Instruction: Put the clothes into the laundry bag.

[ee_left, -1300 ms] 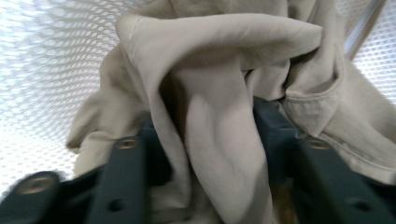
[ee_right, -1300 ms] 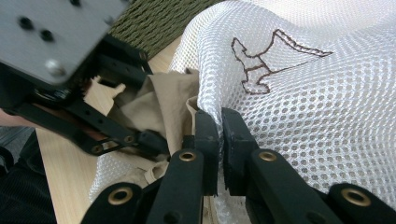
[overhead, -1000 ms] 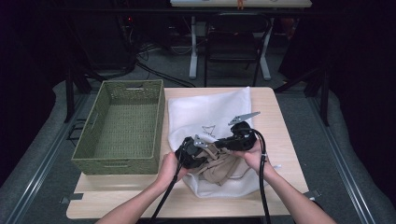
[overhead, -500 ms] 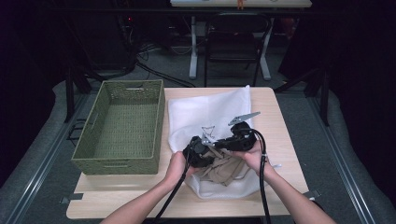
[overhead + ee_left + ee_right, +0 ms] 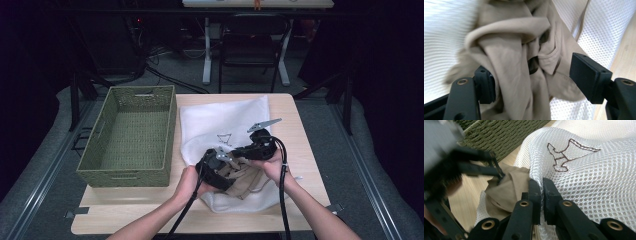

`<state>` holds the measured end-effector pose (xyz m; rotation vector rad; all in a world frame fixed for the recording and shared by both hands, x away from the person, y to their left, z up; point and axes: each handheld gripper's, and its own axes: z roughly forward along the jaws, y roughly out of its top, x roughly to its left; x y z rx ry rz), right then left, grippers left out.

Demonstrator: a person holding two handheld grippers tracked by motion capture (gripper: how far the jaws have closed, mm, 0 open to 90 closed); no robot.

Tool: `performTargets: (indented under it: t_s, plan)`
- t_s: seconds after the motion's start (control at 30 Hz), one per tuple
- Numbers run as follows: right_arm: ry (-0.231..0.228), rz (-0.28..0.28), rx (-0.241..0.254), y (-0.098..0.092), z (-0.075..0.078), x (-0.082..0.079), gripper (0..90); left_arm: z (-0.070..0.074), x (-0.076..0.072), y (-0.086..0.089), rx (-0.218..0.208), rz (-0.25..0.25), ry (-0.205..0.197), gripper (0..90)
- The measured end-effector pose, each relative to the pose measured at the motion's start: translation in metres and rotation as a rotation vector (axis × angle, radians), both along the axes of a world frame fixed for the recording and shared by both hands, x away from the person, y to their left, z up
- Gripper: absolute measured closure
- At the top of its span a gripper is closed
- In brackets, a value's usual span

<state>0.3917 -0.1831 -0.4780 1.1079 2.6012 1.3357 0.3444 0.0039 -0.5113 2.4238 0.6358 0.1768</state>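
Left gripper view shows my left gripper (image 5: 531, 75) spread wide around the beige garment (image 5: 524, 50), while my right gripper (image 5: 541, 195) pinches the white mesh bag (image 5: 586, 185) near the worktop's (image 5: 125, 220) front edge, beside the basket (image 5: 130, 135).

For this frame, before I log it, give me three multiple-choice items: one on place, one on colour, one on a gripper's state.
1. Where is the woven basket relative to the white mesh bag?
A. to its left
B. to its right
C. on top of it

2. What colour is the crumpled garment at the bag's mouth?
A. red
B. beige
C. blue

3. How do the right hand-held gripper's jaws stand?
A. wide open
B. closed on the basket rim
C. closed on the mesh bag

Answers: 1 A, the high view shows the basket left of the bag. 2 B, the left gripper view shows tan cloth. 3 C, the right gripper view shows mesh pinched between them.
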Motion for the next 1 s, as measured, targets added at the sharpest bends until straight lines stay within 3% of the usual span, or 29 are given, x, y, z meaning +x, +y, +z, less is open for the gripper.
performTargets:
  t_s: [0.07, 0.33, 0.37, 0.4, 0.47, 0.6, 0.67, 0.73, 0.8, 0.83, 1.0]
  plan:
    - [0.001, 0.0, -0.005, 0.0, -0.001, 0.0, 86.6, -0.006, 0.0, -0.007, 0.008, -0.003, -0.026, 29.7]
    - [0.006, 0.0, 0.001, 0.0, -0.001, -0.002, 86.8, -0.015, 0.003, -0.009, -0.014, 0.007, -0.103, 78.2]
    - [0.005, 0.001, 0.004, 0.001, 0.0, -0.002, 86.9, -0.017, 0.003, -0.008, -0.03, 0.013, -0.095, 80.9]
    - [0.002, 0.002, 0.01, 0.0, 0.001, -0.003, 86.8, -0.017, 0.003, -0.008, -0.036, 0.018, -0.112, 82.5]
    - [-0.004, 0.004, 0.021, 0.0, 0.003, -0.004, 86.9, -0.018, 0.002, -0.007, -0.055, 0.037, -0.137, 83.6]
    - [-0.007, 0.002, 0.055, -0.002, 0.008, -0.005, 86.9, -0.011, 0.009, 0.0, -0.098, 0.082, -0.149, 83.9]
    - [-0.006, -0.001, 0.074, -0.004, 0.01, -0.006, 86.9, -0.007, 0.015, 0.001, -0.131, 0.104, -0.136, 83.9]
    - [-0.008, 0.001, 0.083, -0.004, 0.011, -0.005, 86.9, -0.011, 0.017, -0.001, -0.122, 0.109, -0.138, 83.5]
    - [0.008, 0.002, 0.072, -0.004, 0.008, -0.004, 86.8, -0.017, 0.02, -0.002, -0.107, 0.094, -0.105, 82.1]
    - [0.004, 0.002, 0.059, -0.003, 0.006, -0.004, 86.8, -0.017, 0.02, -0.001, -0.122, 0.101, -0.098, 80.6]
    - [0.008, -0.002, 0.031, -0.005, 0.002, -0.002, 86.7, -0.003, 0.012, 0.005, -0.08, 0.066, -0.09, 52.3]
